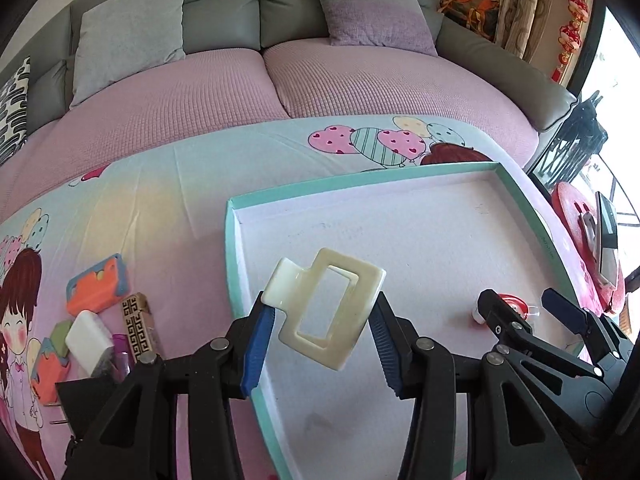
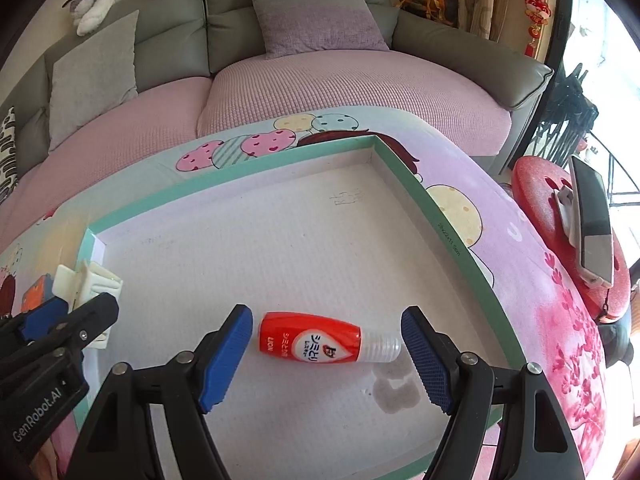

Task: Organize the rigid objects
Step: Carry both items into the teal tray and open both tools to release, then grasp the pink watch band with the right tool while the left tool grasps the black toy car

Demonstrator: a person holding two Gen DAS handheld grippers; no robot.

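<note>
— Over the tray's (image 1: 234, 248) near-left corner, the left tongs (image 1: 320, 332) clench the cream hair clip (image 1: 328, 312) — corner-held, so it could twist free.

— Right tongs (image 2: 328, 356) stand released around the red bottle (image 2: 320, 342) lying inside — it may roll.

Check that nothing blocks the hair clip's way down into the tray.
Nothing visible does. The left gripper holds the hair clip above bare tray floor; the red bottle lies well aside, between the right gripper's open jaws.
</note>
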